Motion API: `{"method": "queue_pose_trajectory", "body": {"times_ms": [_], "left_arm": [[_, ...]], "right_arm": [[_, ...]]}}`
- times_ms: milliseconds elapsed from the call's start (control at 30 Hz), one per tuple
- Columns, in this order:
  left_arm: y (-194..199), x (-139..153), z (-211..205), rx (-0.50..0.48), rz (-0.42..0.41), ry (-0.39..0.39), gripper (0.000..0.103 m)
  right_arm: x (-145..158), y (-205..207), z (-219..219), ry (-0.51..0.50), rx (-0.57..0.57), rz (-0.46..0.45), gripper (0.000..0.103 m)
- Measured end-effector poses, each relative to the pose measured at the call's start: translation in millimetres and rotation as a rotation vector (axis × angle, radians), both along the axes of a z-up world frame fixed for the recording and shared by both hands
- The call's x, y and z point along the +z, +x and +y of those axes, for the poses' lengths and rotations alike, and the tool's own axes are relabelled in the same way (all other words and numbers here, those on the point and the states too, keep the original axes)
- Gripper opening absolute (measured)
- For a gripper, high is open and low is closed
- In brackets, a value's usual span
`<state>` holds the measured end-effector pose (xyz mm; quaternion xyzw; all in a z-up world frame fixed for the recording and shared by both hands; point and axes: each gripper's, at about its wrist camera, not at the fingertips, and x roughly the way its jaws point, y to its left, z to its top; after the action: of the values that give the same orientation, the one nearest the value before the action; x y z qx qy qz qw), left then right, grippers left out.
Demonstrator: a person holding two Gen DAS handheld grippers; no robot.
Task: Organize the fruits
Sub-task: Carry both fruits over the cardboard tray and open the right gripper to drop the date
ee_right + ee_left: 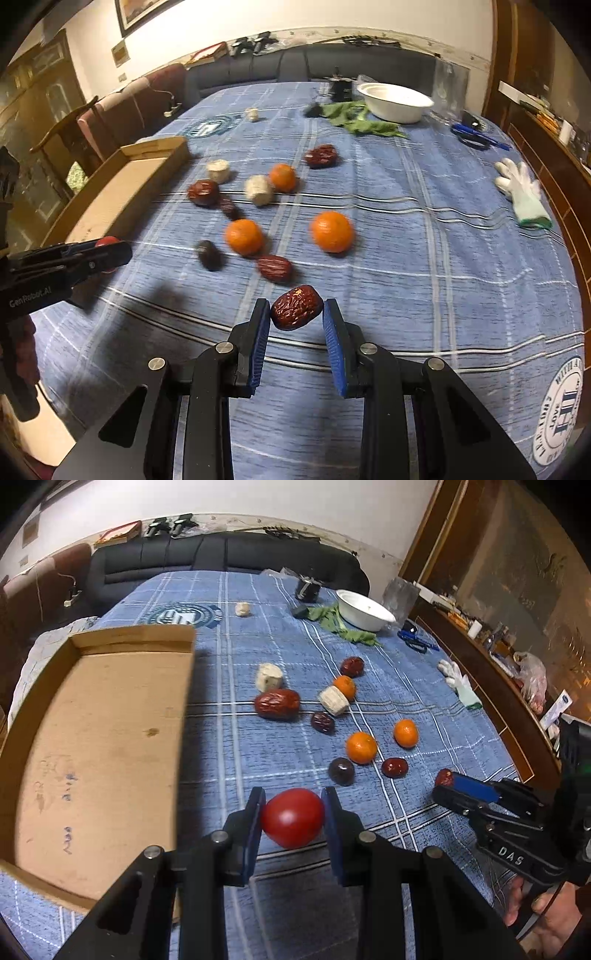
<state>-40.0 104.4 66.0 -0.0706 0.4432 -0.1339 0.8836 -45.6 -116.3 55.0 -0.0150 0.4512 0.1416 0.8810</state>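
My left gripper [293, 808] is shut on a smooth red tomato [292, 818], lifted above the blue checked cloth beside the cardboard tray [92, 738]. My right gripper [296, 314] is shut on a wrinkled red date [295, 307], also off the cloth. Loose on the cloth lie three oranges [331, 232] [243, 236] [283, 177], several more dates such as one [277, 704] near the tray, and pale cut chunks [269, 676]. In the left wrist view the right gripper [448, 784] shows at the right edge with its date [444, 777].
A white bowl [364, 611] on green leaves [343, 626] stands at the far side, with a dark cup [307, 590]. A white glove [522, 192] and blue pens [480, 136] lie at the right. A dark sofa [221, 557] runs behind the table.
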Motion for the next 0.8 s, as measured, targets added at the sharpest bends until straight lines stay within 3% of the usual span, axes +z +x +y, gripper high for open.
{"method": "queue_pose_trajectory", "body": {"times_ms": [467, 800], "left_arm": [[-17.4, 20.6, 85.6, 0.150, -0.050, -0.027, 0.034], [-4.0, 20.0, 153.7, 0.242, -0.038, 0.042, 0.034]], "right_arm": [[21.4, 4.0, 99.0, 0.036, 0.184, -0.026, 0.028], [29.7, 20.2, 174.0, 0.042, 0.333, -0.025, 0.028]]}}
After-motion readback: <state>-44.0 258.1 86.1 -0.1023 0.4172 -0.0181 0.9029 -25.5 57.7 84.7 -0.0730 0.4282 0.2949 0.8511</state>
